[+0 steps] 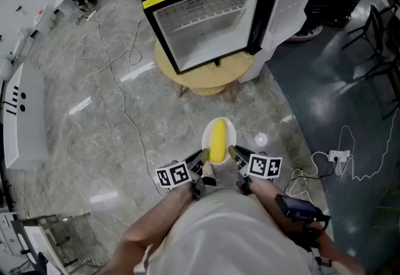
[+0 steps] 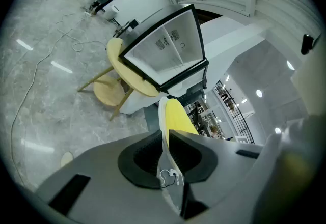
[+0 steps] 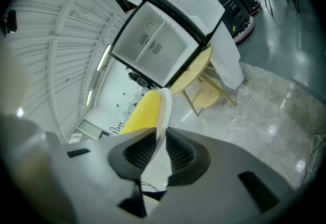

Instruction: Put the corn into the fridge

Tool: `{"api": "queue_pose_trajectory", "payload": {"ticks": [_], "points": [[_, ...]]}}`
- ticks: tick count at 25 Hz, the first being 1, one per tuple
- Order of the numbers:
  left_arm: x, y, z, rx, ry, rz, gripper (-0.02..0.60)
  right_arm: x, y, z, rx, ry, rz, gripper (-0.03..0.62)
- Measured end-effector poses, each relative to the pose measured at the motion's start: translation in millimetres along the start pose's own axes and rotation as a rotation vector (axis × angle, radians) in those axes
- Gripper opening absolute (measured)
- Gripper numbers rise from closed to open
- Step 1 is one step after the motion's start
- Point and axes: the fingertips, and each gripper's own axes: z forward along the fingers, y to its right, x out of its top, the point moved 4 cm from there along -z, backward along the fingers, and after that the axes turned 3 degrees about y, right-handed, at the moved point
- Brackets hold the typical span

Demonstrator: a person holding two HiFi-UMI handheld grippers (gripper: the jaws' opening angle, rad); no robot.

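Floor: grey marbled floor (image 1: 94, 142) with loose cables (image 1: 112, 61) trailing across it, far ahead and to the left of both sets of fingers.
Fridge: small black fridge (image 1: 206, 17) well ahead of the fingers, standing on a round wooden table (image 1: 206, 80); its door (image 1: 290, 5) is swung wide open to the right and the white inside with a wire shelf faces the person.
Plate: white plate (image 1: 229, 130) held in the air between the two grippers, above the floor and short of the table.
Corn: yellow corn (image 1: 218, 140) lies lengthwise on the plate, just past the fingertips of both grippers and between them, well apart from the fridge.
Left gripper: left gripper (image 1: 203, 156) is clenched on the plate's left rim; in the left gripper view the thin rim runs between the two ribbed pads, with the corn just beyond them.
Right gripper: right gripper (image 1: 232, 154) is clenched on the plate's right rim in the same way, the rim pinched between its pads and the corn on their left side.
Marker cubes: one behind each gripper's fingers, near the person's body.
Power strip: white power strip (image 1: 338, 156) on the floor, off to the right of the right gripper.
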Motion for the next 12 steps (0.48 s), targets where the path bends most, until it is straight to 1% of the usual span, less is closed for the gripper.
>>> {"api": "queue_pose_trajectory", "payload": {"ticks": [3,5,8,10,12], "points": [[-63.9,18.3,-25.9,0.013,-0.009,-0.039,0.048,-38.9,4.7,-54.3,-0.027,-0.026,-0.030,0.061],[-100.7,31.4,-43.0,0.025,-0.009,-0.051,0.048,-62.5,5.9,-87.0,-0.042,-0.054,-0.041,0.061],[-136.6,49.4,-58.5,0.026,-0.002,-0.050,0.048,-85.3,4.2,-122.3,-0.041,-0.067,-0.037,0.061],[-156.5,58.6,-69.7,0.022,0.002,-0.045,0.048,-99.2,2.1,-143.3,-0.040,-0.054,-0.049,0.061],[-168.9,62.2,-82.7,0.023,0.020,-0.036,0.048,-110.6,-2.1,-156.5,-0.023,-0.034,-0.068,0.061]]}}
